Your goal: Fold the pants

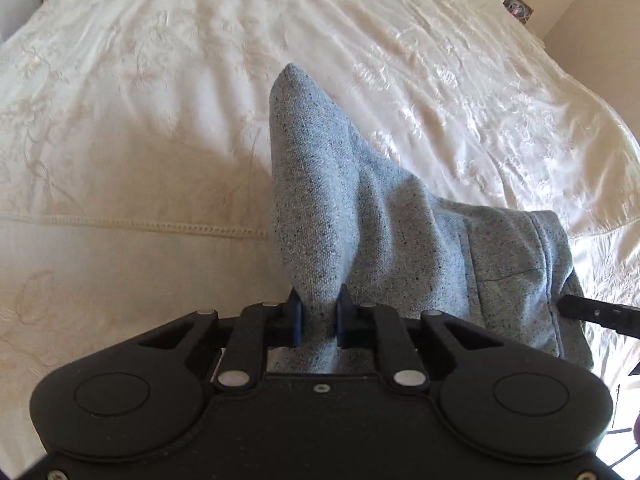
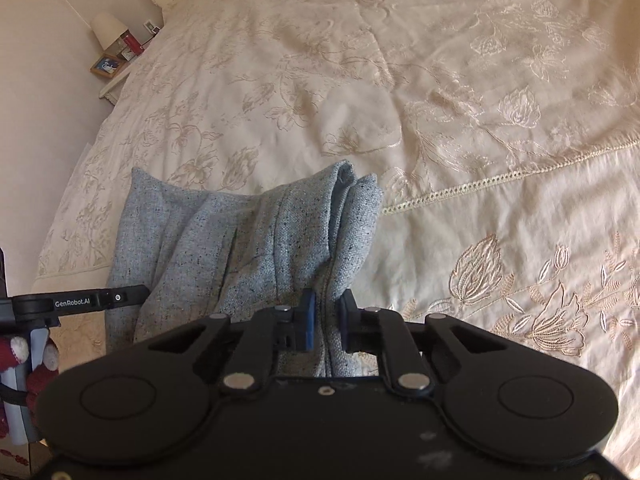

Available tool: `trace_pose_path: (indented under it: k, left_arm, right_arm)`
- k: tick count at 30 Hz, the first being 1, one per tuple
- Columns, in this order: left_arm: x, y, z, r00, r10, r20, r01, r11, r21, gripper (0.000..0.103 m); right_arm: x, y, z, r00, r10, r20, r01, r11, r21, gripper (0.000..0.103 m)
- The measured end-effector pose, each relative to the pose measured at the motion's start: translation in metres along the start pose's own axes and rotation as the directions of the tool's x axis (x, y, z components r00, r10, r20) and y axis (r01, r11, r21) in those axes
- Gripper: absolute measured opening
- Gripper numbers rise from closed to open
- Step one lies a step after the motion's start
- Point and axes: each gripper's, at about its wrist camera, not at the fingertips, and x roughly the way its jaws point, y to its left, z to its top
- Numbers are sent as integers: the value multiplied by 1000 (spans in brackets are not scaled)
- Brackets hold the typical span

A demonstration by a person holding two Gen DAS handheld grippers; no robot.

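Observation:
The pants [image 1: 360, 216] are light blue-grey speckled fabric, bunched and held up above the bed. In the left wrist view my left gripper [image 1: 319, 320] is shut on a fold of them, and the cloth rises to a peak ahead. In the right wrist view my right gripper [image 2: 327, 318] is shut on a seamed edge of the pants [image 2: 248, 248], which hang to the left. The right gripper's finger [image 1: 596, 314] shows at the right edge of the left view. The left gripper's finger [image 2: 84, 300] shows at the left of the right view.
A cream embroidered bedspread [image 1: 160, 120] covers the wide bed [image 2: 480, 120] under both grippers. A nightstand with a lamp [image 2: 107, 30] and picture frame [image 2: 106, 65] stands at the far left of the right view. A wall [image 1: 600, 12] is beyond the bed's right side.

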Motion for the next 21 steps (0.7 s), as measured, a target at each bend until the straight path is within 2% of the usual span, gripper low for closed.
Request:
trace_pose_path:
  k: [4, 8, 10, 11, 12, 13, 14, 16, 17, 19, 21]
  left_arm:
    - [-22, -5, 38, 997, 2, 73, -2, 1000, -1, 19]
    - [-34, 0, 82, 992, 14, 128, -15, 1000, 3, 19]
    - [-26, 2, 106, 989, 34, 144, -34, 999, -2, 19]
    - [-18, 5, 117, 989, 46, 138, -44, 999, -20, 22]
    - [-7, 11, 127, 991, 64, 117, -60, 997, -43, 31]
    - [7, 17, 135, 991, 101, 84, -96, 993, -67, 36]
    - [24, 26, 138, 986, 160, 44, -155, 983, -96, 34]
    - [46, 42, 137, 970, 241, -20, -241, 959, -148, 22]
    - [50, 46, 134, 966, 256, -44, -260, 950, -172, 21]
    - [48, 51, 120, 973, 226, -53, -232, 946, -224, 22]
    - [41, 45, 108, 977, 210, -44, -215, 952, -218, 23]
  right_arm:
    - [-12, 18, 29, 999, 19, 37, -17, 999, -48, 13]
    - [-11, 38, 80, 994, 48, 97, -40, 995, -87, 13]
    - [-2, 47, 108, 991, 58, 123, -45, 994, -103, 13]
    - [6, 51, 122, 990, 57, 130, -43, 993, -106, 13]
    - [17, 52, 135, 991, 47, 122, -36, 995, -92, 15]
    - [31, 51, 147, 995, 16, 101, -10, 998, -63, 22]
    - [47, 48, 156, 996, -50, 77, 53, 998, -37, 23]
    - [69, 44, 165, 979, -198, 52, 200, 980, -22, 23]
    - [74, 43, 165, 971, -234, 51, 235, 971, -29, 23]
    - [70, 44, 158, 971, -233, 48, 235, 972, -28, 23]
    - [60, 51, 148, 974, -223, 41, 225, 973, -47, 25]
